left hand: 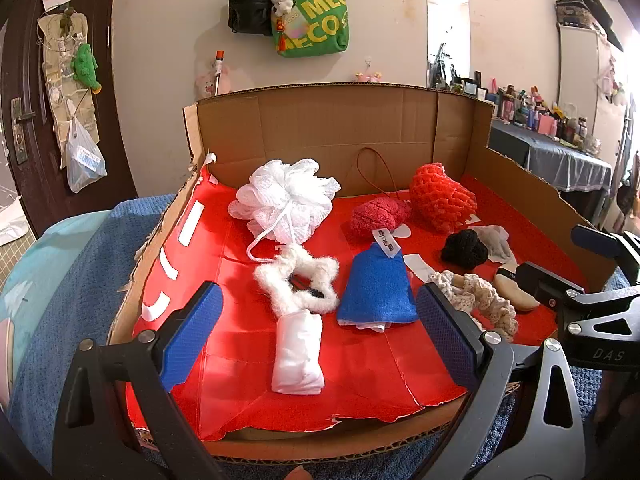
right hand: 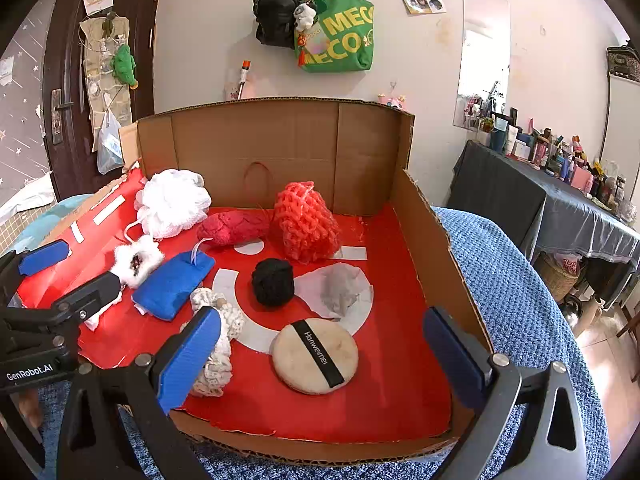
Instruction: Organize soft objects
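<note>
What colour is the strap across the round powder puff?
Black, with white lettering, on a beige powder puff. The right wrist view shows it best.

My left gripper (left hand: 318,336) sits low at the near edge, jaws spread wide with nothing between the blue pads (left hand: 192,336). My right gripper (right hand: 320,356) is in the same pose, wide apart and empty, level and pointing forward. Each shows in the other's view: the right one at the far right edge of the left camera, the left one at the left edge of the right camera, side by side, not touching.
</note>
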